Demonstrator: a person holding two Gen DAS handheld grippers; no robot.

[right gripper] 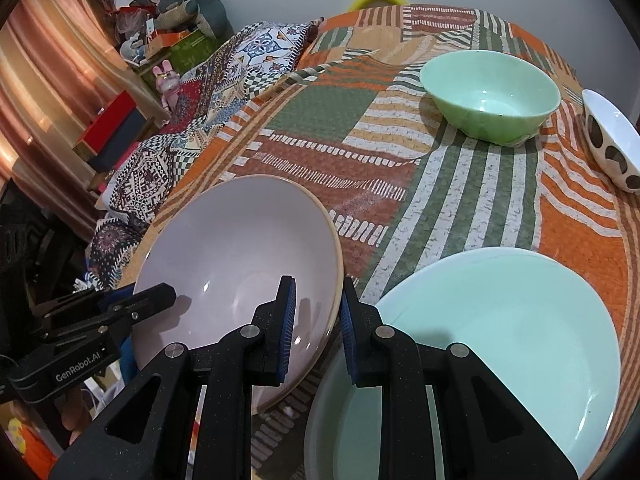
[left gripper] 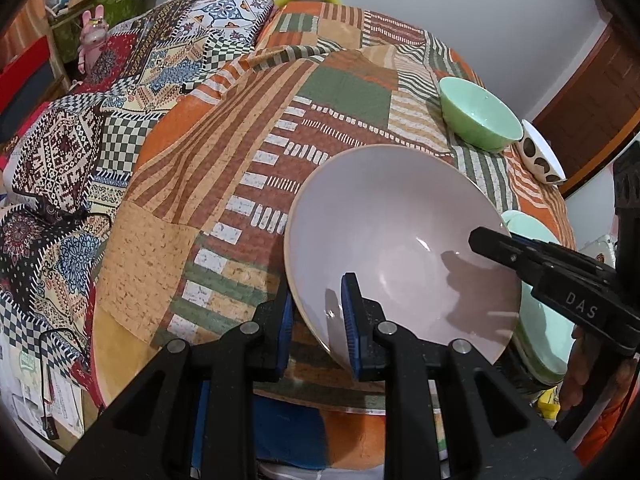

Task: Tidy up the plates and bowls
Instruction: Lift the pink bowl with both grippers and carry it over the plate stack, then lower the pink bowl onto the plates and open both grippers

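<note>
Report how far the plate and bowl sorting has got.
Done: nothing looks stacked yet. In hand: both grippers, left gripper and right gripper, straddle opposite sides of the pink plate's rim, which is tilted beside the mint plate. Whether the fingers pinch it is unclear. Left: the green bowl and spotted bowl sit separately at the table's far side.

The spotted bowl (right gripper: 614,146) is cut by the frame edge; the mint plate (left gripper: 548,320) sits mostly hidden behind the grey plate (left gripper: 400,236).
</note>
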